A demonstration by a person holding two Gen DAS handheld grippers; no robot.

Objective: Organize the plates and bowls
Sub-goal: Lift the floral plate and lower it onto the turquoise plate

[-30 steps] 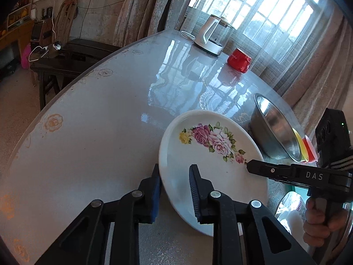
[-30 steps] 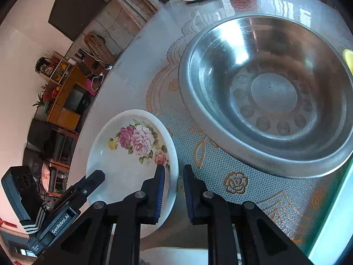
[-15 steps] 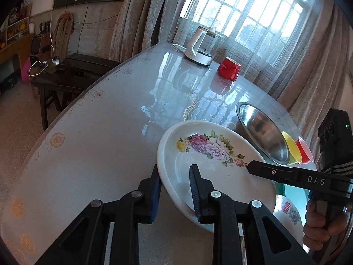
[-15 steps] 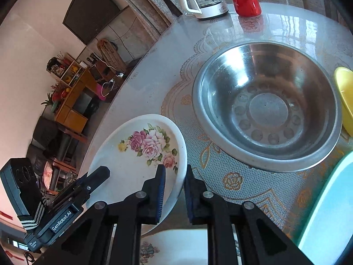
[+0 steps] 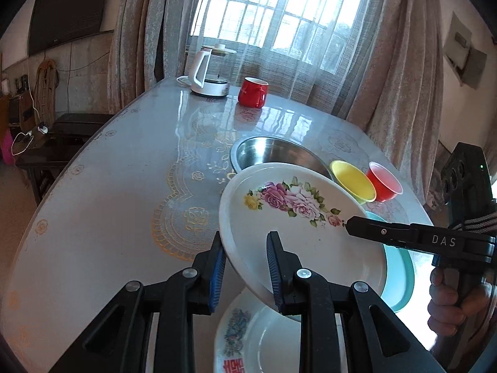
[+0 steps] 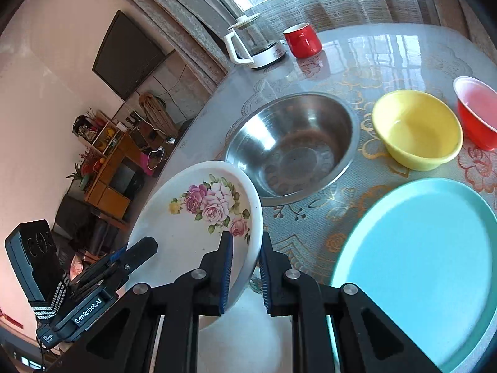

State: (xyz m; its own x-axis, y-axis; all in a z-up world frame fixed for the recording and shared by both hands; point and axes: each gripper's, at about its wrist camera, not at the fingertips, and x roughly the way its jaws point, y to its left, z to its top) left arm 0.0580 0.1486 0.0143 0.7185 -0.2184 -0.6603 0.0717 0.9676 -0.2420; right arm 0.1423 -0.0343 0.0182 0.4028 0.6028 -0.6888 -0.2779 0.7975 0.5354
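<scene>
- The floral plate (image 5: 298,227) is held clear of the table (image 5: 102,192), tilted, and is gripped on 2 opposite rims.
- The left gripper (image 5: 245,267) is closed narrow on the plate's near-left rim; 1 blue pad is seen under the rim and 1 on the inner face.
- The right gripper (image 6: 243,267) is clamped on the plate's right rim, jaws nearly together with the rim pinched between the pads.
- In the left wrist view the right gripper is seen at the plate's far-right edge, carried by a hand (image 5: 447,304) at the frame's lower right.
- In the right wrist view the left gripper is seen at lower left, its tip on the plate's opposite rim.
- A second white plate (image 5: 257,335), with a printed motif and red characters, lies on the table directly below the held plate.
- A teal plate (image 6: 419,267) lies on the table just to the right of the held plate, partly covered by it in the left wrist view.
- A steel bowl (image 6: 292,143) stands behind the held plate; a yellow bowl (image 6: 416,127) stands to its right, and a red bowl (image 6: 475,112) just beside that.
- A red mug (image 5: 252,92) and a white kettle (image 5: 208,74) stand at the table's far end, near the curtained window (image 5: 279,15).
</scene>
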